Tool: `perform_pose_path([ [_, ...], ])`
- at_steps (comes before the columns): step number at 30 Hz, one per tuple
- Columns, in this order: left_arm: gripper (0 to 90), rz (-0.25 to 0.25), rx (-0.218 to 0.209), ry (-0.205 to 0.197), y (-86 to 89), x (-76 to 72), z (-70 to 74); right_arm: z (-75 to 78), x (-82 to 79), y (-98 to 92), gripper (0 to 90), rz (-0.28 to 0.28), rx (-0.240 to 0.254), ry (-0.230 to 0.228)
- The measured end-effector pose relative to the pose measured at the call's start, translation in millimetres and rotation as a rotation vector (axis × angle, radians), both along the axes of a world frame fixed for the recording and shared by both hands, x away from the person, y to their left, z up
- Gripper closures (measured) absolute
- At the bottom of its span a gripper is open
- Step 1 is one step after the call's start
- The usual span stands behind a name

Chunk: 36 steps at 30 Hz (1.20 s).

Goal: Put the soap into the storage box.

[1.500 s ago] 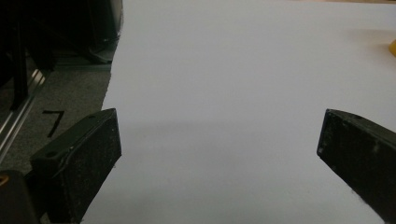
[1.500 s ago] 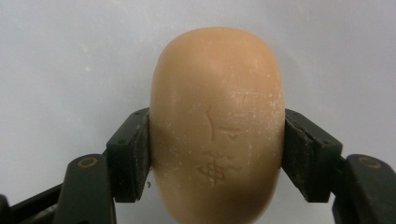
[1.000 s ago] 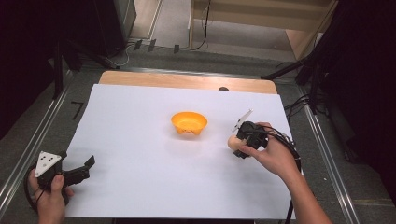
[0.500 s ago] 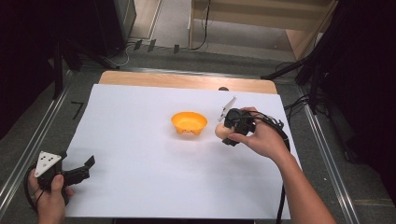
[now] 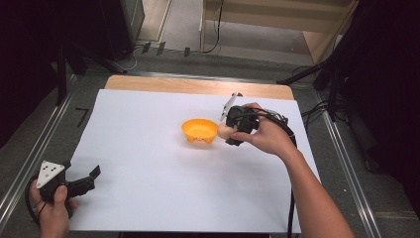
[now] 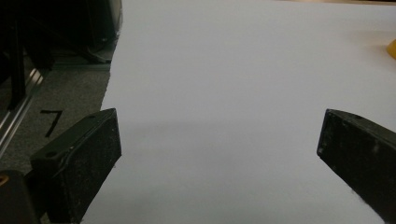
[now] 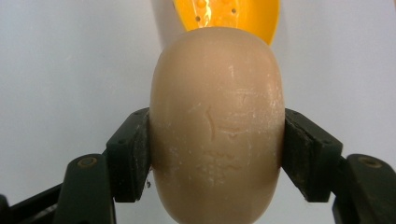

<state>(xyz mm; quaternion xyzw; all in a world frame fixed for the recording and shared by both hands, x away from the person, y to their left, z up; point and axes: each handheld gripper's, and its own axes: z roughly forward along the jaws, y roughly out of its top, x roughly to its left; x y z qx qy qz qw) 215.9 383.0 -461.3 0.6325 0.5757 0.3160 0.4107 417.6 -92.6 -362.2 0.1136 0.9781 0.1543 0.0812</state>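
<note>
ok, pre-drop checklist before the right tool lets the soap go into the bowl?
1. Right tool clamped on soap bar from both sides: ok.
2. Orange bowl upright on the white sheet: ok.
3. Soap over the bowl opening: not ok, beside its right rim in the high view.
4. Bowl contents: cannot tell.
5. Left tool open, far from the bowl at the sheet's near left corner: ok.

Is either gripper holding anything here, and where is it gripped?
The right gripper clamps the tan soap bar across its two sides. The left gripper is open, holding nothing.
</note>
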Motion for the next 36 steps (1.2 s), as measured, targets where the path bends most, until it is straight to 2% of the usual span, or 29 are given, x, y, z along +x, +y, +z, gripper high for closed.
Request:
perform_pose_path([
  [7, 0.5, -0.001, -0.001, -0.001, 0.0, 0.1, -0.1, 7.5, 7.6, 8.9, 33.0, 0.045, 0.01, -0.006],
  [12, 0.5, -0.001, 0.0, 0.0, 0.0, 0.0, 0.0, 12.3, 11.9, 14.2, 32.9, 0.046, 0.015, -0.005],
  [18, 0.5, -0.001, 0.001, 0.0, -0.1, 0.0, 0.0, 13.4, 17.3, 22.4, 32.9, 0.072, 0.017, -0.016],
  [33, 0.5, -0.001, -0.001, 0.0, 0.2, -0.1, 0.1, 11.9, 26.0, 39.3, 32.9, 0.099, 0.019, -0.008],
  [36, 0.5, -0.003, 0.001, 0.002, 0.1, 0.1, 0.0, 11.5, 29.0, 46.8, 32.9, 0.117, 0.005, -0.015],
])
